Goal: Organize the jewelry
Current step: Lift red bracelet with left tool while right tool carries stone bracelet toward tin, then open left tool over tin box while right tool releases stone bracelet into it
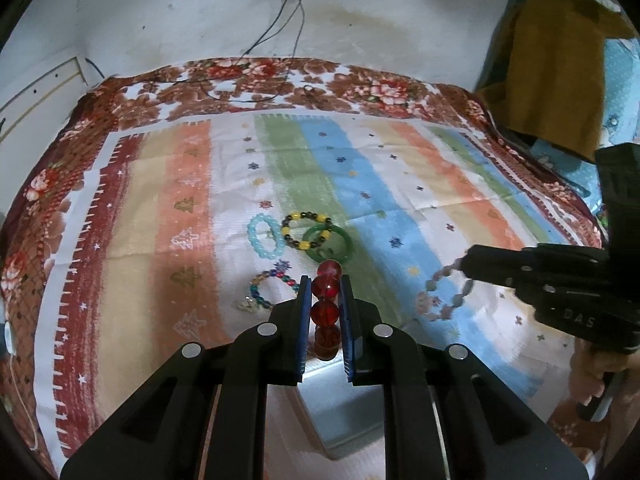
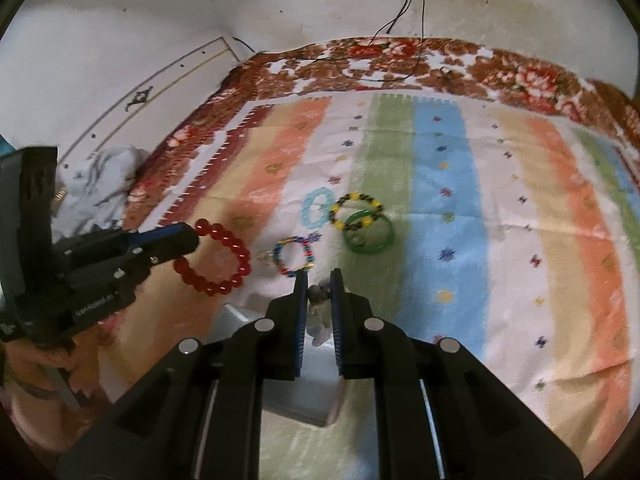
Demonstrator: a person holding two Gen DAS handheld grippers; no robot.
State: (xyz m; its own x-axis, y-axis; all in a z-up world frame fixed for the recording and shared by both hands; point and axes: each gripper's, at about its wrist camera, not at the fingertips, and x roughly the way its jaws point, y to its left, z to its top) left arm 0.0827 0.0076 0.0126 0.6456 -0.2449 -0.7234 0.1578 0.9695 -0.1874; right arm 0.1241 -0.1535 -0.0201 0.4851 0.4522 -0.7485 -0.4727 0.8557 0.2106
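Two tools were each closed narrowly on a bracelet, lifted above the striped cloth (image 1: 400,200) spread over a flowered blanket (image 1: 248,76). The left tool (image 1: 326,284) pinched a red bead bracelet (image 1: 325,312) between its blue pads; from the right wrist view the ring of large glossy red beads hung free from that tool's tips. The right tool (image 2: 319,280) gripped a pale pink and grey bead bracelet (image 1: 444,296), which dangled as a loose loop of small oblong beads, blurred in the left wrist view. Four more pieces lay close together on the cloth beyond the tools: a light blue bead bracelet (image 1: 264,236), a yellow and dark bead bracelet (image 1: 306,230) overlapping a green bangle (image 1: 328,244), and a multicoloured bead bracelet (image 1: 272,284) nearer the left tool. A pale box (image 1: 336,416) sat under both tools, mostly hidden by them. Two dark cables (image 1: 288,20) ran down the stained wall onto the blanket.
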